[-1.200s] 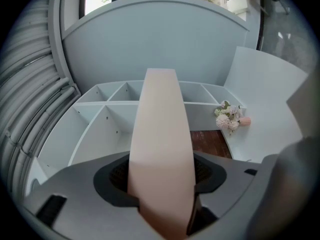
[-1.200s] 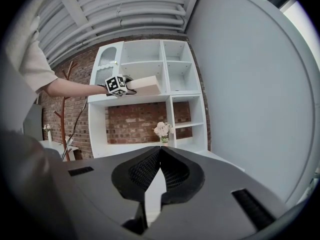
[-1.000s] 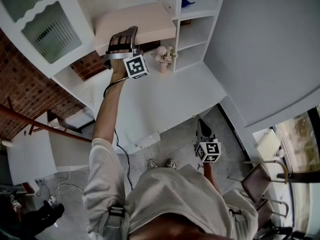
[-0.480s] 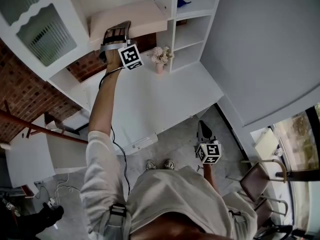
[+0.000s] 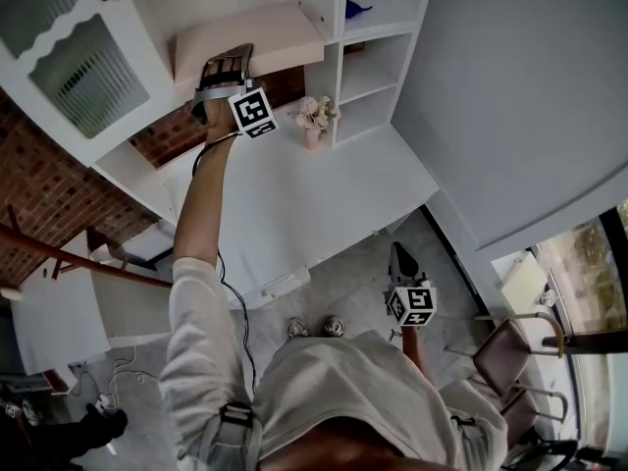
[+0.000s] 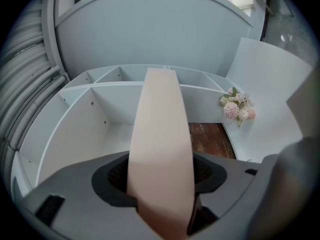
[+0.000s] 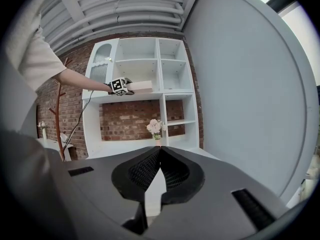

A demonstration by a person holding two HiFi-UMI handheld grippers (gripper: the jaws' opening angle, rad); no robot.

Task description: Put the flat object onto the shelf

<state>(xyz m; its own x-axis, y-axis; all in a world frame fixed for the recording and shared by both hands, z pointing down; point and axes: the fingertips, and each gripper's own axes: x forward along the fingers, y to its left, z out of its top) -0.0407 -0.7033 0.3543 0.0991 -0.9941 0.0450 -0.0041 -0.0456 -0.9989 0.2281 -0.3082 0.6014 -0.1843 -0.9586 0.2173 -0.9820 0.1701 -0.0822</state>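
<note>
White shelf unit [image 5: 378,72] rises from the white desk [image 5: 324,204] before me. 1 vase of pink flowers [image 5: 314,121] stands on the desk, just beside the unit's upright; a blue item [image 5: 358,9] lies in 1 upper compartment.

White shelf unit [image 7: 150,69] of open compartments against a red brick wall [image 5: 39,184], with brick visible through its lower bays; glazed cabinet door [image 5: 69,62] at its left. White desk top [image 5: 314,194] below, grey floor [image 5: 343,283] in front. Plain pale-grey wall [image 5: 530,86] on the right. Chair [image 5: 510,351] and daylit window [image 5: 589,253] in the lower right corner. Ribbed grey ceiling [image 7: 125,9] overhead.
</note>
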